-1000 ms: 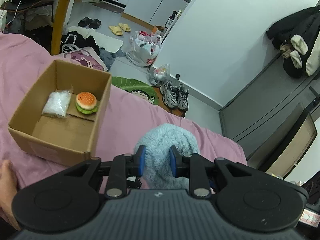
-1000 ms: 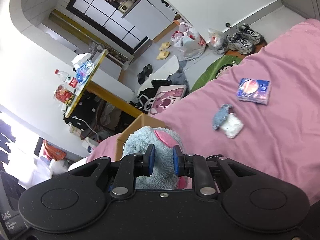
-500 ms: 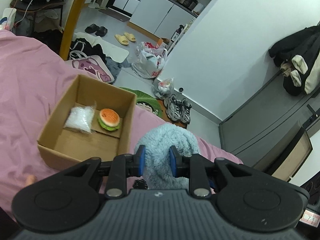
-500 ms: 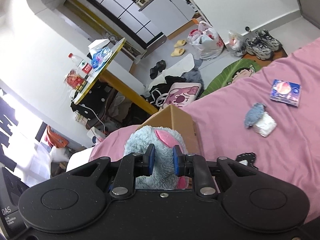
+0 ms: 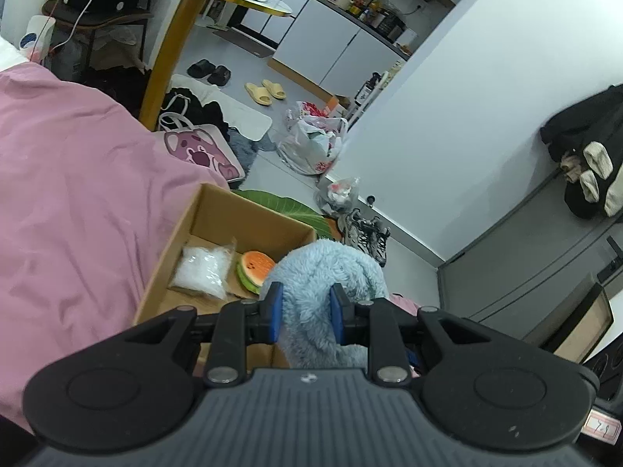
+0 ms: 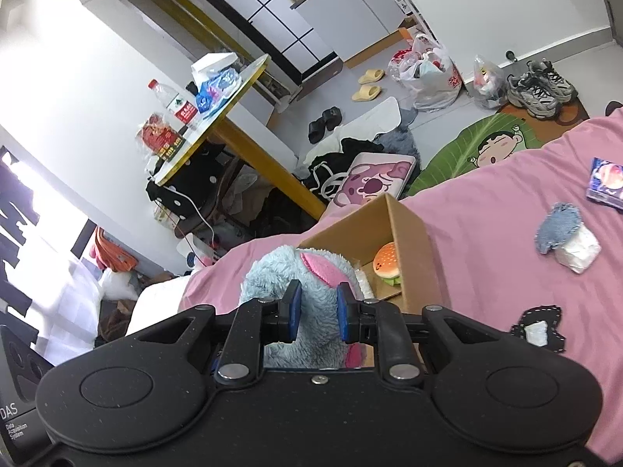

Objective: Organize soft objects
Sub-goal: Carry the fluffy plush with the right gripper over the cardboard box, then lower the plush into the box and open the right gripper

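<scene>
1. On the pink bedcover sits the cardboard box — nearer the grippers than a second ago.
2. Between the blue fingers of both the left gripper and right gripper is the fluffy blue plush toy, clamped at the box's edge.
3. Inside the box: a white packet and toy burger — side by side.

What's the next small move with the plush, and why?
Probably carry the blue plush toy a little further over the cardboard box and lower it. Both the left gripper and right gripper are shut on it, and it hangs at the box's near edge, above the burger toy and the white bag already inside.
</scene>
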### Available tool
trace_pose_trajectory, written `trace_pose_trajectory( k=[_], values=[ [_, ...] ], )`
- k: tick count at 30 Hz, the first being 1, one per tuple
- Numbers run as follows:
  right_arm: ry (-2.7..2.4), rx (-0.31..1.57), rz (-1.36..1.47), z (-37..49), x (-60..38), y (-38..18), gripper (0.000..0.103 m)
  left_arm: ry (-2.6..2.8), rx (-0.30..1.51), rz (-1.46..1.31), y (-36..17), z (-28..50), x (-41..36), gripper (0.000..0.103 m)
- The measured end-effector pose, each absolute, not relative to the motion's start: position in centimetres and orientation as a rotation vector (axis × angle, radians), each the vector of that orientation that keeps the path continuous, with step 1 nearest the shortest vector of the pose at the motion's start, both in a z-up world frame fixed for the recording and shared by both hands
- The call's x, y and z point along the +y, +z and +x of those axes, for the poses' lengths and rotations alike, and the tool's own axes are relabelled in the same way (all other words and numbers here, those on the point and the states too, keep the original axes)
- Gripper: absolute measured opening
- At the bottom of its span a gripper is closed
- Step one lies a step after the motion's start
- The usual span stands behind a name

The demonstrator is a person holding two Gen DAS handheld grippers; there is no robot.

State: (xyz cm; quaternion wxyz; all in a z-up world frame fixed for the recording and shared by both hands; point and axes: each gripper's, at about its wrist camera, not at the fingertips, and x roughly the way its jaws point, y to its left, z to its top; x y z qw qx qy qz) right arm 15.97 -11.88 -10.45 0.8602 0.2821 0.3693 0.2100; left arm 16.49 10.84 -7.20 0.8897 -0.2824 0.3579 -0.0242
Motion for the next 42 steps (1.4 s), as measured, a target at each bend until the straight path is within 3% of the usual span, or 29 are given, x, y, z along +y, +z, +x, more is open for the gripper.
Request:
trace_pose_trajectory(
  k=[30, 42],
  values=[
    [0.347, 0.931, 0.475, 19.4, -4.7, -16.7, 0.020, 0.080, 0.869, -0.598, -15.4, 21.1, 16.4, 0.025],
    [0.365, 0.921, 0.503, 18.1, -6.2, -15.1, 0.034, 0.119, 0.883, -0.577, -14.4, 20.5, 16.4, 0.034]
  ],
)
